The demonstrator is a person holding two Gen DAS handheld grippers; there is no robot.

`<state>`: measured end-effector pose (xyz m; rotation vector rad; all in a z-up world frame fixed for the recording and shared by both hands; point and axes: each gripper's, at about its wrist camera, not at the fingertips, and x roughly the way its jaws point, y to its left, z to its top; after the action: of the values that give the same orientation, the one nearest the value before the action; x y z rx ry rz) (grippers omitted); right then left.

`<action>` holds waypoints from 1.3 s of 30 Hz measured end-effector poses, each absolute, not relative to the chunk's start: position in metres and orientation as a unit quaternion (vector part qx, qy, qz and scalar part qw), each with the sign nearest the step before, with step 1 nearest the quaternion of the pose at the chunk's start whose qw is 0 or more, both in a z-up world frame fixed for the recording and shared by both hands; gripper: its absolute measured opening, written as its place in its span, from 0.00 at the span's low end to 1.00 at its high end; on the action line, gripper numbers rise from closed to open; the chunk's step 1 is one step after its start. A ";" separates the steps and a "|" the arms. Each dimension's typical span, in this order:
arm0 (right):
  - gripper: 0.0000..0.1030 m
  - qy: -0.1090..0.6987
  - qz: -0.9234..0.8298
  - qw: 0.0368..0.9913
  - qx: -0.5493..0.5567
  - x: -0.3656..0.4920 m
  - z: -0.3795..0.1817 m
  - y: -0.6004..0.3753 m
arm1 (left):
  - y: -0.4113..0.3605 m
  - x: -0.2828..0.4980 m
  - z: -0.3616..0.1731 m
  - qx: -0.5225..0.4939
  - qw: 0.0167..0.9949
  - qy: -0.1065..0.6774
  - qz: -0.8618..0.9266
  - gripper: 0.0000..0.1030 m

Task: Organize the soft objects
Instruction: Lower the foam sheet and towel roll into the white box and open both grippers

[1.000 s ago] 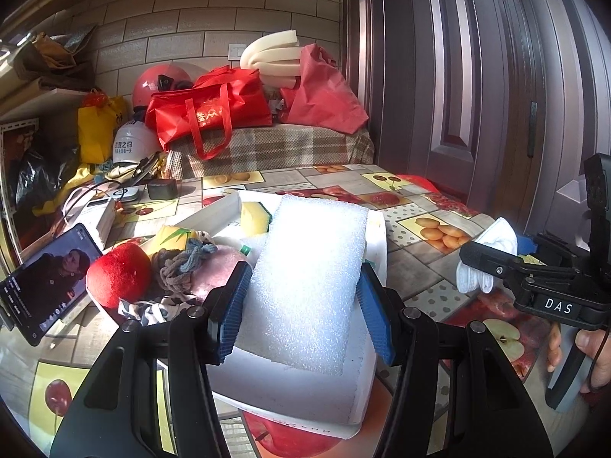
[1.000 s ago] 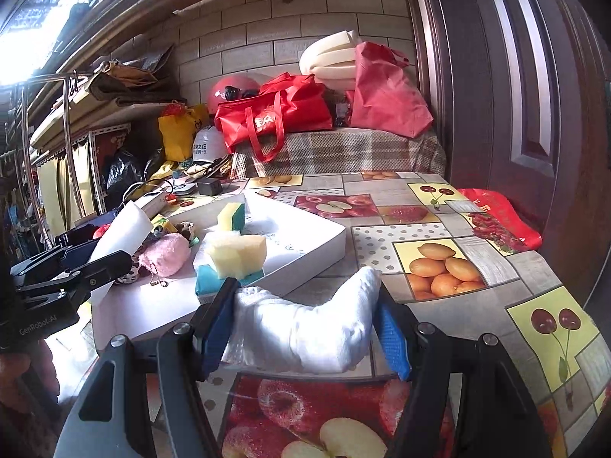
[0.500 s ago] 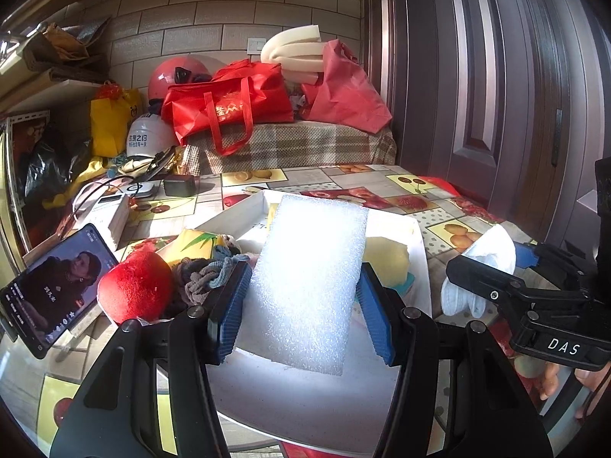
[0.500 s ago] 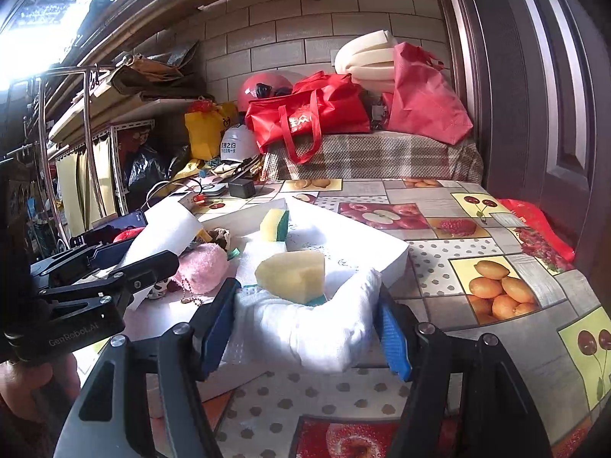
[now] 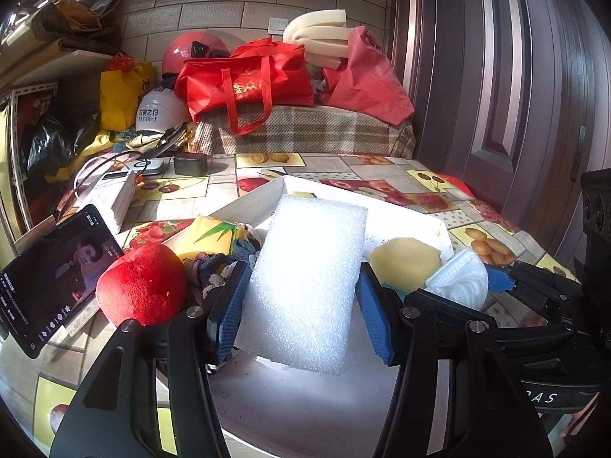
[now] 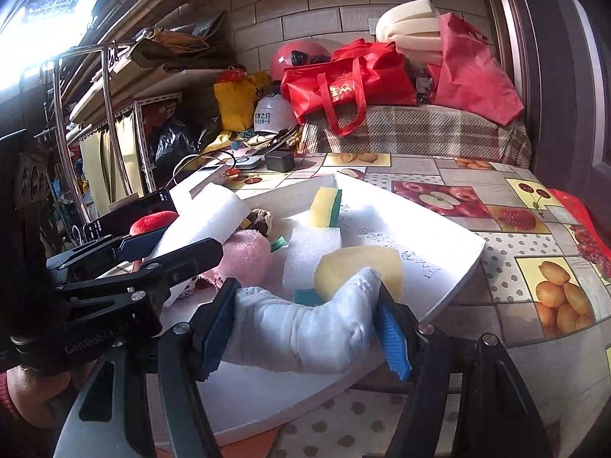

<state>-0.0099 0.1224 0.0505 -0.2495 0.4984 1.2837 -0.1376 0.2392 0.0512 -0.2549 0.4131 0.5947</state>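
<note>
Left wrist view has our left gripper (image 5: 303, 305) pinching the white foam block (image 5: 305, 286) over the white tray (image 5: 404, 213), presumably to set it down inside. Only the right wrist view shows our right gripper (image 6: 305, 330) clamping the white cloth (image 6: 305, 332) above the tray's near edge, beside the yellow sponge (image 6: 359, 267).

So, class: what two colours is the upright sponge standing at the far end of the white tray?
Yellow with a green side, the sponge shows best in the right wrist view.
</note>
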 end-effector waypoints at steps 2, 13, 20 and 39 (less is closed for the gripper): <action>0.66 0.240 0.593 0.760 -0.118 -0.006 0.049 0.130 | 0.243 -0.136 0.052 -0.123 0.926 0.200 0.296 0.54; 0.66 0.257 0.550 0.785 -0.124 0.035 0.047 0.163 | 0.251 -0.139 0.051 -0.131 0.924 0.196 0.300 0.54; 0.66 0.288 0.509 0.808 -0.065 0.070 0.047 0.164 | 0.249 -0.130 0.051 -0.115 0.924 0.206 0.302 0.54; 0.66 0.246 0.505 0.824 -0.072 0.055 0.055 0.168 | 0.242 -0.107 0.052 -0.082 0.934 0.225 0.265 0.54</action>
<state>0.0550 0.1676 0.0551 -0.1527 0.5231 1.0730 -0.1070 0.2424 0.0520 -0.1682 0.4606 0.5410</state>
